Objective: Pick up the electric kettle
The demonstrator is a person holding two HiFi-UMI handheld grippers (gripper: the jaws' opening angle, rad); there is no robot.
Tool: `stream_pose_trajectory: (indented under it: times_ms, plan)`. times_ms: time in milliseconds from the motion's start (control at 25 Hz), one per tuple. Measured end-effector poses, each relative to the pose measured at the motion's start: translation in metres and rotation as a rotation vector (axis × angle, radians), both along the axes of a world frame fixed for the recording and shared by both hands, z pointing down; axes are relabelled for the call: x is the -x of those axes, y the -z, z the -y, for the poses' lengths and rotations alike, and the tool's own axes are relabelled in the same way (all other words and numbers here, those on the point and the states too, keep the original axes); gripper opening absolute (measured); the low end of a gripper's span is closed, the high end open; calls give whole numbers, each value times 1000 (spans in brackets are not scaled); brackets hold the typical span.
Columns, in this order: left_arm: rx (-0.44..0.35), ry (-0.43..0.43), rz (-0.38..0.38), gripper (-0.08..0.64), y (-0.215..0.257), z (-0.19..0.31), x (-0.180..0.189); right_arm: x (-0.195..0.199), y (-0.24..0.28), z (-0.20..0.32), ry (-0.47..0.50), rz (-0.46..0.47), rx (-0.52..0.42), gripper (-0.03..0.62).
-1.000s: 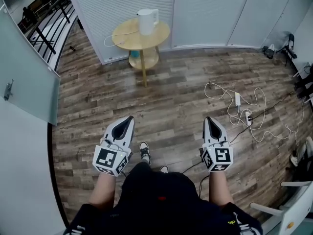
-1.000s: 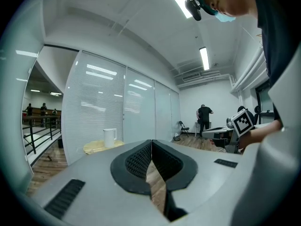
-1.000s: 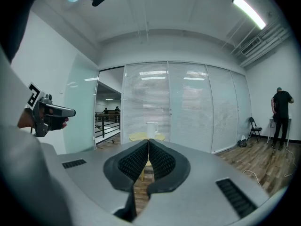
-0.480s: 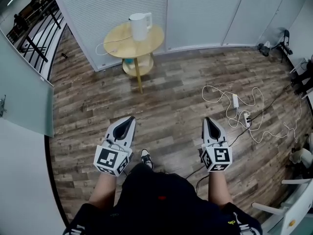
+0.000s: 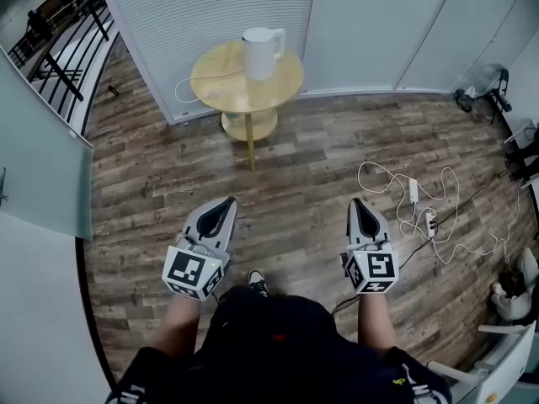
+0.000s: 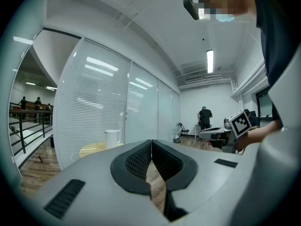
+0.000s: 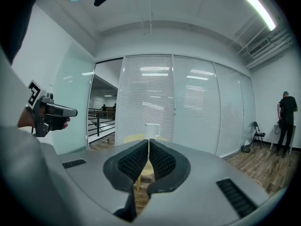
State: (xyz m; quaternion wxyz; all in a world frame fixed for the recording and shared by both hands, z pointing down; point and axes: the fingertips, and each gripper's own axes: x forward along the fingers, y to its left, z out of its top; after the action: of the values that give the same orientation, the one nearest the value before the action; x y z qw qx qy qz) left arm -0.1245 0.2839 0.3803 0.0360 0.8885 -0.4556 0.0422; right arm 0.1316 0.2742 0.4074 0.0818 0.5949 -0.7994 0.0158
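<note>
closer now, kettle point(image 5: 263, 42) on round table point(image 5: 223, 82); left tongs point(image 5: 226, 204), right tongs point(image 5: 358, 203) closed, empty, above floor point(image 5: 295, 183)

Round wooden table point(image 5: 282, 84), tangled white cables point(image 5: 413, 190)

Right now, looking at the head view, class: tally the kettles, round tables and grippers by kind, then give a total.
Kettle: 1
Round table: 1
Grippers: 2, the left gripper and the right gripper
Total: 4
</note>
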Motion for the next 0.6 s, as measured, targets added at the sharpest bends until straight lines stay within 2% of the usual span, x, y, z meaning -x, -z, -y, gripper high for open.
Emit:
stream_pose_trajectory:
  times_ms: [280,600]
  plan:
    - [4,-7,-5,23,-2,59,26,25,0,55,-8,-8,0,26]
    - [-2,8,6,23,-1,129,-7,-12,-8,129,-6,11,5,26]
